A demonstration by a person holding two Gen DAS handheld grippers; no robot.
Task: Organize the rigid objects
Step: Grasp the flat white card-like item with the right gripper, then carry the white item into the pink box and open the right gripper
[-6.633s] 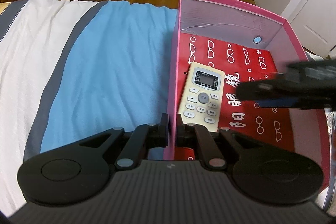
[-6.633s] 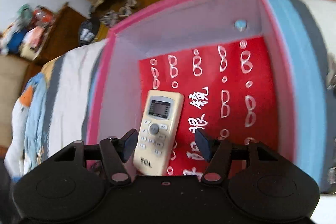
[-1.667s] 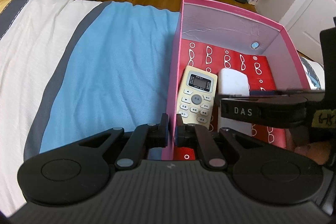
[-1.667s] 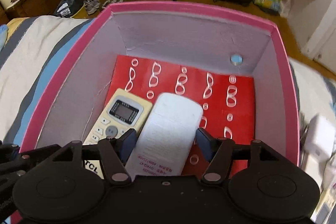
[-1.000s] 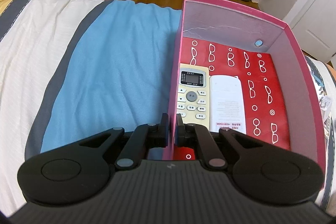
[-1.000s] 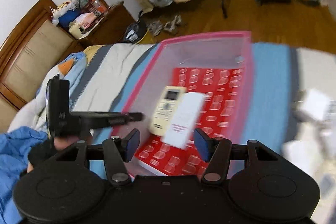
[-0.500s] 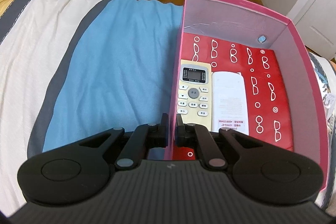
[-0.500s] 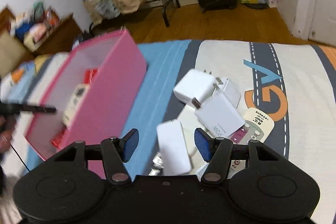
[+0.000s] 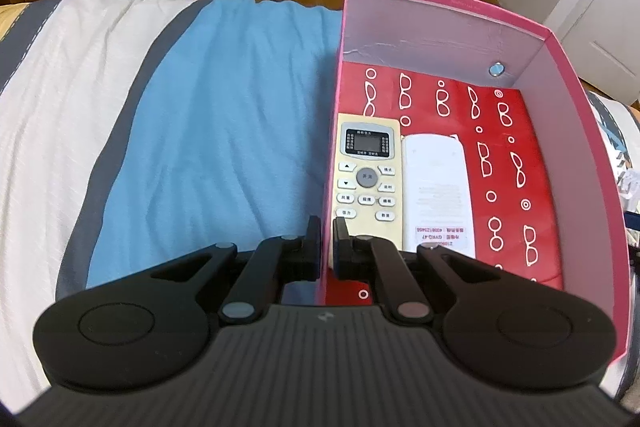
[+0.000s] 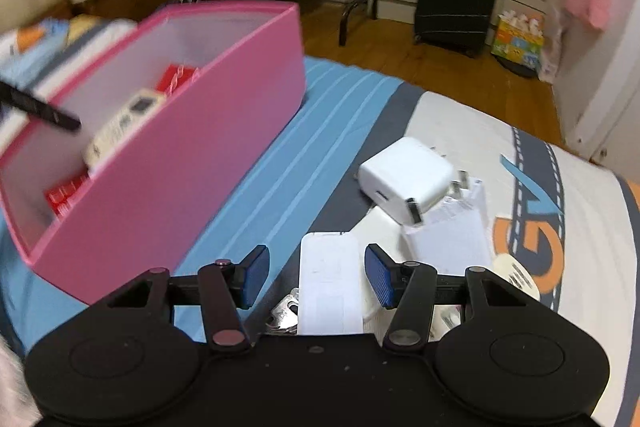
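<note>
Remote beside chargers, pink box left.

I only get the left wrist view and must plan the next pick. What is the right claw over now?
Observer: The right claw hovers over a flat white device on the bed. Its jaws are closing, and the pads are not touching it yet.
Operator: Anything else outside the box?
Observer: A white charger cube sits beyond it, on other white items.
Operator: Where is the box from there?
Observer: The pink box stands to that claw's left.
</note>
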